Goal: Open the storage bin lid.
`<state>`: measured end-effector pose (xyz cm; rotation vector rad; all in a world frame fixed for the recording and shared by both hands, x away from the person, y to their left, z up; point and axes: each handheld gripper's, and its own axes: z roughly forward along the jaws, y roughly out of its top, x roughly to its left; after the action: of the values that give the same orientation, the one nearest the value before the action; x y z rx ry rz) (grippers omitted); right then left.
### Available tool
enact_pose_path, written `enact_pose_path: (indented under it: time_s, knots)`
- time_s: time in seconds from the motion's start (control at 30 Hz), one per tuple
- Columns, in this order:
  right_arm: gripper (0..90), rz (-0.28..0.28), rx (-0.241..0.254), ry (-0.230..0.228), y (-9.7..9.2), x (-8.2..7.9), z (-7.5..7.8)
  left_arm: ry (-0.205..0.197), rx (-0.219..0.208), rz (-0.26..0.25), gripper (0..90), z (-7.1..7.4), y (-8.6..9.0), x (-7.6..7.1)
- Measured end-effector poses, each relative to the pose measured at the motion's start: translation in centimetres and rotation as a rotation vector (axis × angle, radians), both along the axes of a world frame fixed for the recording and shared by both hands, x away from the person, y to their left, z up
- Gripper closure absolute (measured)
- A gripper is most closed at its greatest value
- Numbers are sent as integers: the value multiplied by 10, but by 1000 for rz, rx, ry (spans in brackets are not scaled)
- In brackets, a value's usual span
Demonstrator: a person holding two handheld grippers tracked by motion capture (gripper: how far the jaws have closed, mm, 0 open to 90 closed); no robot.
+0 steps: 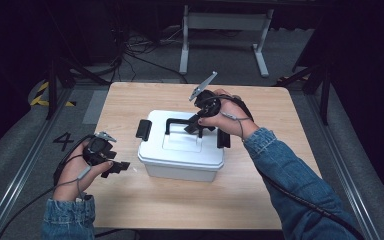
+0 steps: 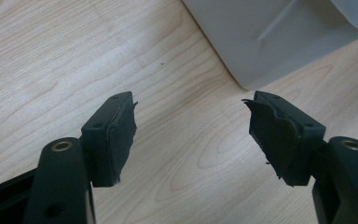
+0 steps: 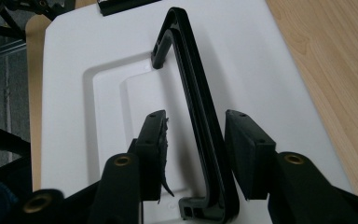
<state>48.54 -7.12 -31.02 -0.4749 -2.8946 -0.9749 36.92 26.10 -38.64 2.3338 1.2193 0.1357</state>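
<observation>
Right gripper (image 3: pixel 193 140) sits over the white box (image 1: pixel 180 162) mid-table, jaws apart and straddling the raised black handle (image 3: pixel 191 93), whose bar runs straight between them. Left gripper (image 2: pixel 191 135) gapes empty off the box's left corner, so the right looks nearer.

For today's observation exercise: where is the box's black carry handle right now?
In the high view the black handle stands raised on the white box at table centre, between the right gripper's open jaws.
</observation>
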Motion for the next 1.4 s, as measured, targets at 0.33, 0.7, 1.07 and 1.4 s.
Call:
enact_pose_path:
  time_s: [0.33,0.7,1.07,1.4]
  knots:
    - [795,20,-12,-9,4,-4,-1,-10,4,-6,324,0,0,0]
    - [826,69,-28,-16,7,-8,1,-4,4,-7,323,0,-1,0]
    - [842,123,-27,-30,5,-8,3,-5,4,-4,315,-1,0,1]
    - [843,138,-14,-59,6,-9,13,-2,3,-4,314,0,0,0]
